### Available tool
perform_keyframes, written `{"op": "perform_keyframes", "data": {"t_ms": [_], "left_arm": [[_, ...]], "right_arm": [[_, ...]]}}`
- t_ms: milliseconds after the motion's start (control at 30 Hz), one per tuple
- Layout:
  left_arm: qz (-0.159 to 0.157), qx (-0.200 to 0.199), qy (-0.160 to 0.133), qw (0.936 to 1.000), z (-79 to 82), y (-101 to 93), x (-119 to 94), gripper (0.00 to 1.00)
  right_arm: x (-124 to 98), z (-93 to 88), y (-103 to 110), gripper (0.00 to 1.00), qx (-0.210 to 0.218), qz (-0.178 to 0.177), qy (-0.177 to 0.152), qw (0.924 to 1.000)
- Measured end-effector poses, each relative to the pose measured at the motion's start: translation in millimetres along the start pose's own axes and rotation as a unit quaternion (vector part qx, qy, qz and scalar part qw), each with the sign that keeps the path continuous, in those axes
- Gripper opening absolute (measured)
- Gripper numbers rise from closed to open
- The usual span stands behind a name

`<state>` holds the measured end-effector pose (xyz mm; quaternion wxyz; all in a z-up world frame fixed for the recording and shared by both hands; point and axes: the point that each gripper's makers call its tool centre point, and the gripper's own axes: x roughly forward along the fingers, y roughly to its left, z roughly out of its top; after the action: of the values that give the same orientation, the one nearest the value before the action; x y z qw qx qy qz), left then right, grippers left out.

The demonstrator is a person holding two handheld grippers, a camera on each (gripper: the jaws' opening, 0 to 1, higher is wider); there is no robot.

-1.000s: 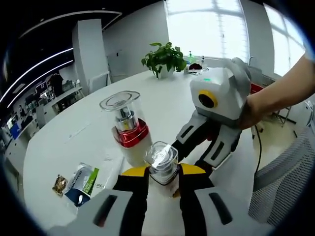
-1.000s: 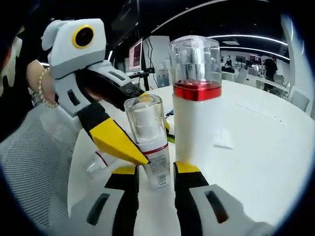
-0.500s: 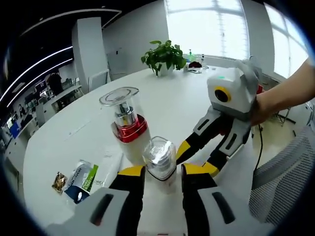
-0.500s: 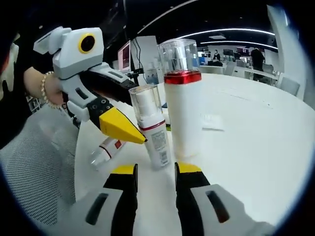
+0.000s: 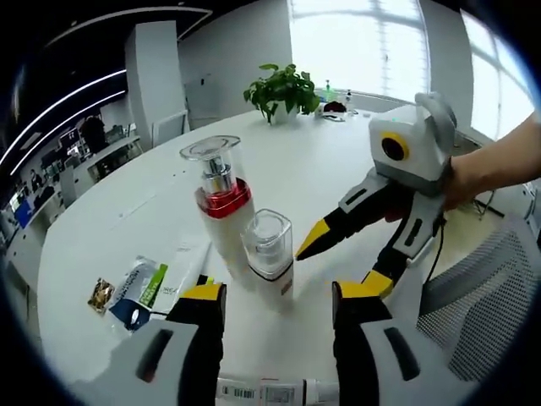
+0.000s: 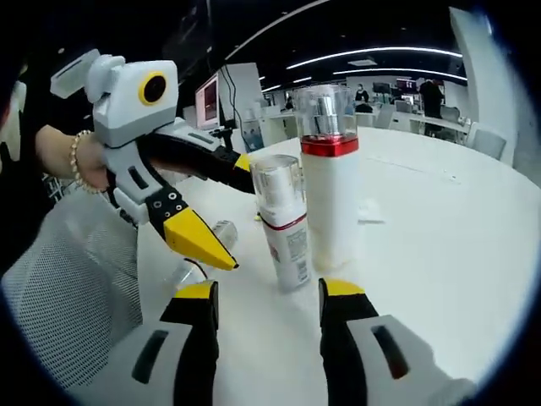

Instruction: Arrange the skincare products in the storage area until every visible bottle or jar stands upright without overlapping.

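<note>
Left gripper view: left gripper (image 5: pixel 275 300) released small bottle (image 5: pixel 269 258), jaws now apart; right gripper (image 6: pixel 266 300) likewise.

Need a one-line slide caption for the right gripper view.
Both grippers open: right gripper faces small bottle upright beside tall pump bottle; left gripper alongside.

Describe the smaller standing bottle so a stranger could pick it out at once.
On the white table, find the tall white pump bottle with a red collar. Beside it stands the small bottle: shorter, with a clear cap, a thin red band and a printed label.
</note>
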<state>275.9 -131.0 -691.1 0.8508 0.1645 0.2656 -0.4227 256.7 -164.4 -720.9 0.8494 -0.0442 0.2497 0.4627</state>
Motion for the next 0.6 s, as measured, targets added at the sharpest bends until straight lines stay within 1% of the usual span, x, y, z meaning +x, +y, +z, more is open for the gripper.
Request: {"op": "perform_keyframes", "data": {"t_ms": [67, 233, 300, 433, 533, 600], "left_arm": [[0.0, -0.003, 0.003, 1.0, -4.2, -2.2, -5, 0.52], [0.005, -0.02, 0.008, 0.9998, -16.9, 2.5, -17, 0.57], [0.009, -0.029, 0.009, 0.9995, -21.8, 3.7, -23, 0.6], [0.012, -0.045, 0.009, 0.9989, -31.5, 8.9, -34, 0.64], [0.012, -0.056, 0.009, 0.9983, -41.0, 13.0, -43, 0.66], [0.012, -0.072, 0.01, 0.9973, -49.9, 14.9, -51, 0.68]], "right_arm": [[-3, 1.5, 5, 0.53, 0.003, -0.005, -0.002, 1.0], [-5, -1.5, 6, 0.59, 0.007, -0.016, -0.001, 0.9998], [-8, -2.8, 11, 0.62, 0.008, -0.023, 0.001, 0.9997], [-11, -1.1, 13, 0.66, 0.011, -0.036, 0.002, 0.9993], [-12, 3.3, 13, 0.7, 0.016, -0.046, 0.001, 0.9988], [-12, 6.8, 14, 0.74, 0.02, -0.054, 0.001, 0.9983]]}}
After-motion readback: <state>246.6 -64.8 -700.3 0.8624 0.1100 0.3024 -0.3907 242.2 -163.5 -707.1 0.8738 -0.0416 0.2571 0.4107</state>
